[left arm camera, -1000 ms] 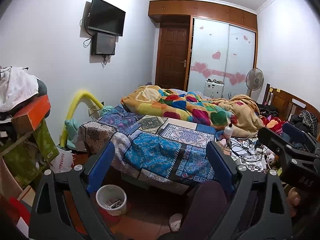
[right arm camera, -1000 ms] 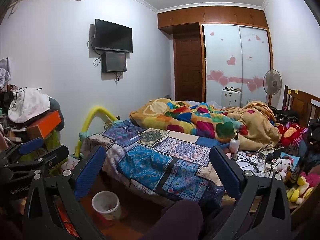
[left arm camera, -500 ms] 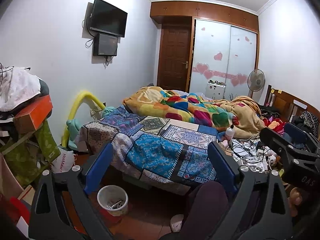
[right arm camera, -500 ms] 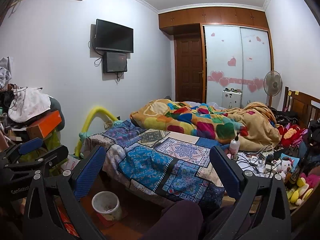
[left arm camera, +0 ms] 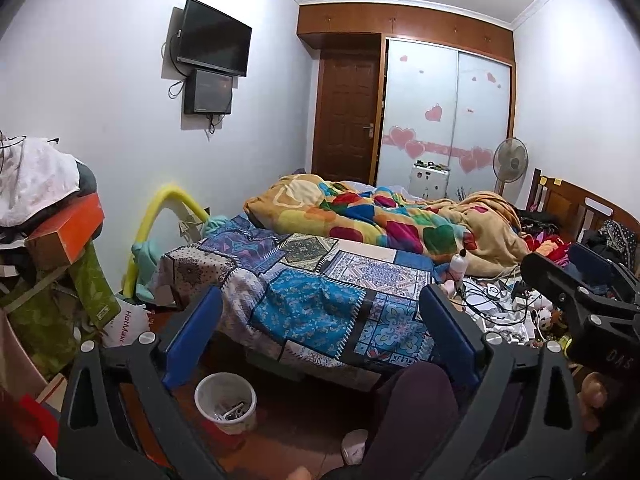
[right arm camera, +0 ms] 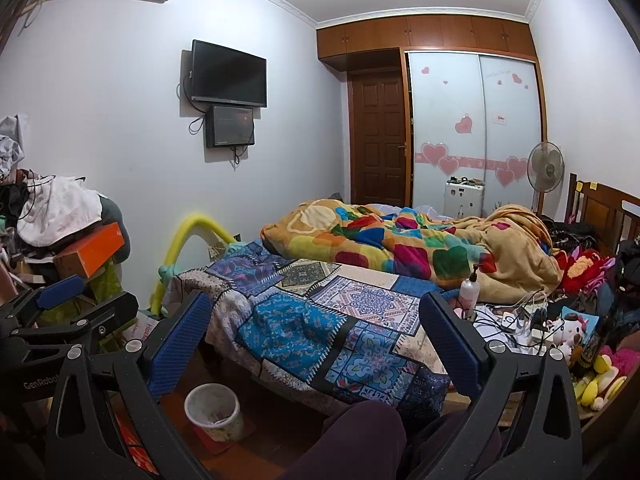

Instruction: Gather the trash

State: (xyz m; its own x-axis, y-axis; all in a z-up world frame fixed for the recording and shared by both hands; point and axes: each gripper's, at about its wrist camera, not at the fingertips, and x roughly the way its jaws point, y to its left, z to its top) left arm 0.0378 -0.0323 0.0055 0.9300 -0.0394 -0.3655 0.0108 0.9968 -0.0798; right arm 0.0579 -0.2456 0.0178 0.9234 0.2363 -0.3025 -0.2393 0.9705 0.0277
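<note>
A small white waste bin (left arm camera: 226, 402) with scraps inside stands on the floor by the bed's near corner; it also shows in the right wrist view (right arm camera: 214, 404). My left gripper (left arm camera: 320, 334) is open and empty, held above the floor in front of the bed. My right gripper (right arm camera: 314, 338) is open and empty too, to the right of the left one. Papers and cables (left arm camera: 500, 304) litter the bed's right side. A white pump bottle (right arm camera: 469, 290) stands among them.
A bed with a patchwork cover (left arm camera: 328, 292) and a colourful blanket (left arm camera: 380, 220) fills the middle. Piled boxes and clothes (left arm camera: 52, 232) crowd the left. Plush toys (right arm camera: 588, 268) lie right. My knee (right arm camera: 360, 436) is below. A white bag (left arm camera: 128, 322) lies on the floor.
Both views have drifted slightly; the scene has shifted a little right and down in the frames. Both grippers stay open and empty.
</note>
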